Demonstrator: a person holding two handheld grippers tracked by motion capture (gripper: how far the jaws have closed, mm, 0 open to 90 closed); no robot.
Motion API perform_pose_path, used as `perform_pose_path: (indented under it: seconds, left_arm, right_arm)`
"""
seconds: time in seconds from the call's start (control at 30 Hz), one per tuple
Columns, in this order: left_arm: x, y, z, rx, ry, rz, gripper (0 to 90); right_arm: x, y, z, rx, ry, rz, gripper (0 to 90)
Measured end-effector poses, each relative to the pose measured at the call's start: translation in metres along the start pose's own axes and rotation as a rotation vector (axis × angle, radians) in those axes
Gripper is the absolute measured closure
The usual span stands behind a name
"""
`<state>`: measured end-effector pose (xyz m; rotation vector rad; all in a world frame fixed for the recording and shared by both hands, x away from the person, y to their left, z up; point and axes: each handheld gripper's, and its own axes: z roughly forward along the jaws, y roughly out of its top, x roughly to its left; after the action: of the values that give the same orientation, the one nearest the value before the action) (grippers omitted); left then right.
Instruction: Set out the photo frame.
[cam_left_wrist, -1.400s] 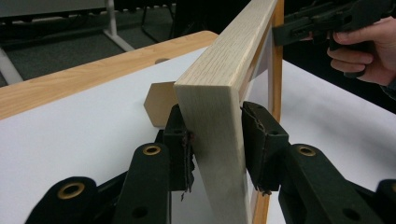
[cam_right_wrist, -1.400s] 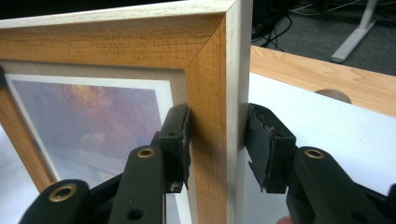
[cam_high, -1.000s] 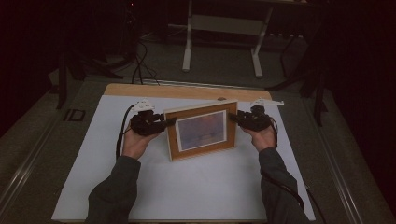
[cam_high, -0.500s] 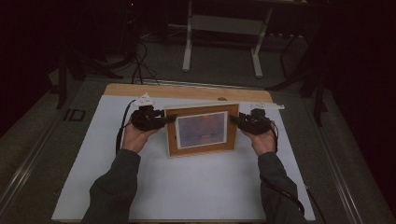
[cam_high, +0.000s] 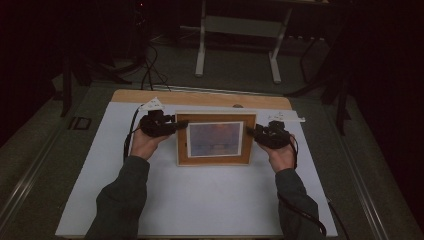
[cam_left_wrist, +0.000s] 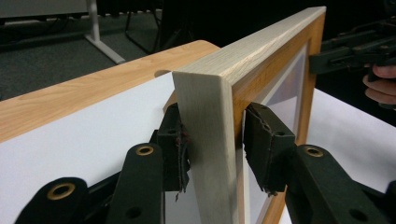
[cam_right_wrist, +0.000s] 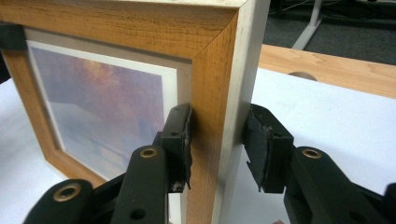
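Straightening since a second ago, the wooden picture frame (cam_high: 216, 138) is now standing square and upright on the white table cover (cam_high: 200, 200), no longer skewed. Left gripper (cam_high: 181, 123) is pinching the frame's left edge, right gripper (cam_high: 250, 132) its right edge, pads (cam_right_wrist: 180, 135) pressing both faces. Both gripper views are showing the pale outer edge. Beyond the wooden tabletop (cam_high: 200, 97), a white desk stand (cam_high: 237, 30) is sitting in a dark room.
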<state>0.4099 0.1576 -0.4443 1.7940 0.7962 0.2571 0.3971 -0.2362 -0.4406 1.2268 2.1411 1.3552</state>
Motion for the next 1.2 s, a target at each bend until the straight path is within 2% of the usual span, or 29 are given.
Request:
perform_pose_path:
  seconds: [0.37,0.77,1.03,1.2]
  left_arm:
    - [0.0036,-0.0007,-0.0008,-0.004,0.009,-0.021,61.0]
    - [-0.0007,-0.0005,-0.0015,0.001,0.029,-0.046,60.6]
    - [-0.0015,-0.0018,-0.0013,-0.006,0.028,-0.064,60.5]
    - [-0.0048,-0.0019,-0.0015,-0.005,0.030,-0.068,55.6]
  right_arm:
    - [0.0023,-0.0045,-0.0029,-0.009,0.017,0.000,64.1]
    - [0.0015,-0.0050,-0.0034,-0.013,0.024,-0.004,64.1]
    - [0.0010,-0.0051,-0.0036,-0.015,0.027,0.003,64.0]
    - [0.0010,-0.0052,-0.0045,-0.011,0.021,-0.002,62.5]
